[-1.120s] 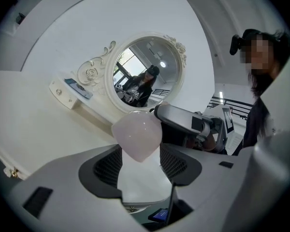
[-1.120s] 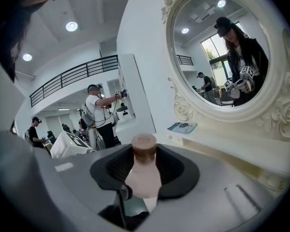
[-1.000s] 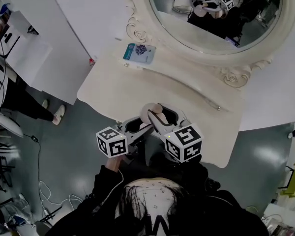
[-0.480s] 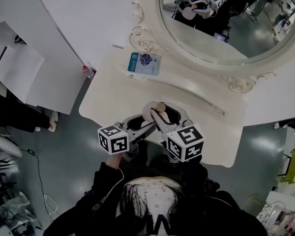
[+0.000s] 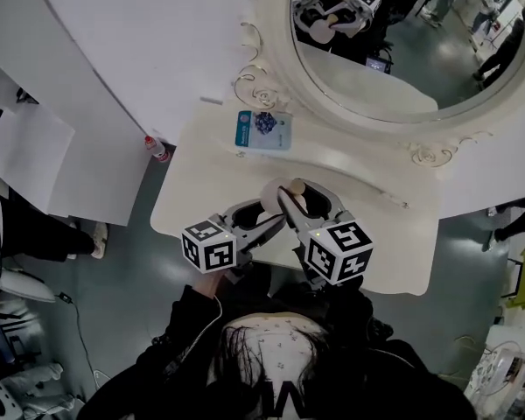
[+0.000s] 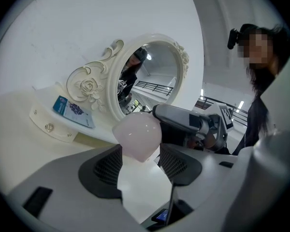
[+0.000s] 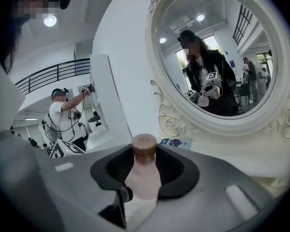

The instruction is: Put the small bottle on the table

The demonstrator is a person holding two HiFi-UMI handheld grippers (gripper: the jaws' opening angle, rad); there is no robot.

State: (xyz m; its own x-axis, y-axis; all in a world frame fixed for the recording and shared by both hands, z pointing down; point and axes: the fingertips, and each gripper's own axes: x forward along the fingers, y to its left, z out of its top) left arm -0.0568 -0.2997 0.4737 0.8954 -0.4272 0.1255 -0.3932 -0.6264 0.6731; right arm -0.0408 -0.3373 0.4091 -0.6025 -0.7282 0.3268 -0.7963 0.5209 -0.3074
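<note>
The small bottle (image 5: pixel 274 193) is pale pink with a brown cap (image 7: pixel 144 146) and hangs above the white dressing table (image 5: pixel 210 191), near its front edge. In the right gripper view its body (image 7: pixel 144 180) stands between the black pads, and my right gripper (image 7: pixel 144 170) is shut on it. In the left gripper view the bottle's rounded end (image 6: pixel 137 137) sits between the pad tips of my left gripper (image 6: pixel 137 161), which is shut on that end. In the head view the left gripper (image 5: pixel 267 214) and the right gripper (image 5: pixel 304 201) meet at the bottle.
A blue card (image 5: pixel 263 131) lies at the back of the table below the oval mirror (image 5: pixel 394 51). A small red-capped thing (image 5: pixel 156 149) stands off the table's left end. Another person (image 7: pixel 63 115) works at the far left in the right gripper view.
The head view has drifted, so the table and mirror sit further right. Both grippers keep the same hold on the bottle and have edged slightly further over the table top.
</note>
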